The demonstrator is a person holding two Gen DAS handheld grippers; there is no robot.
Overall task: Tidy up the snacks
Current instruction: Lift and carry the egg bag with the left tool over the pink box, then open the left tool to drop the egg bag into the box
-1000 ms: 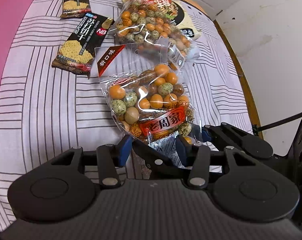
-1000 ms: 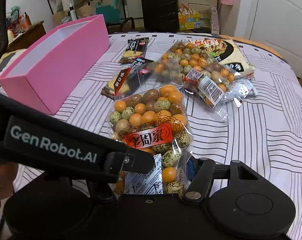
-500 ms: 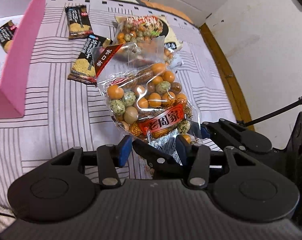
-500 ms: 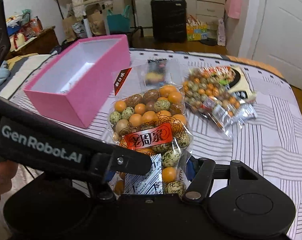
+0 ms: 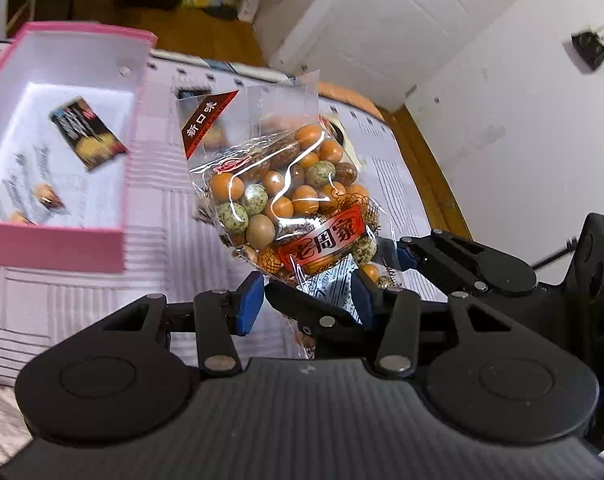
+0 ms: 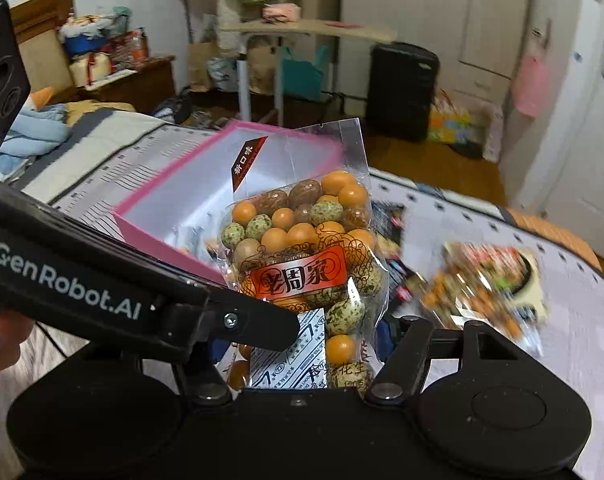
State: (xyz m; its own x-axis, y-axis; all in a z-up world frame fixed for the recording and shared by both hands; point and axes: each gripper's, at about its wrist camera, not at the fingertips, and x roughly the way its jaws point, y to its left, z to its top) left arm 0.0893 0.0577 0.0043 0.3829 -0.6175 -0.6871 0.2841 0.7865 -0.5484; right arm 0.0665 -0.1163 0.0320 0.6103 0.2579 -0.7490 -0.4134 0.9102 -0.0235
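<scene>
A clear bag of coated peanuts (image 5: 290, 204) with a red label is held up in the air by both grippers at its lower end. My left gripper (image 5: 307, 300) is shut on the bag's bottom. My right gripper (image 6: 305, 348) is shut on the same bag (image 6: 302, 248), with the left gripper's finger crossing in front. The open pink box (image 5: 62, 240) lies to the left on the striped cloth and holds a dark cracker packet (image 5: 88, 138) and small snacks. In the right wrist view the box (image 6: 150, 216) is behind the bag.
A second peanut bag on a flat noodle packet (image 6: 485, 284) lies on the cloth at right, blurred. Dark cracker packets (image 6: 389, 220) lie behind the held bag. The table's wooden edge (image 5: 433, 176) and a white wall are to the right. A cluttered room lies beyond.
Both grippers have lifted the peanut bag higher off the cloth and carried it toward the pink box, which now shows its inside in the left wrist view.
</scene>
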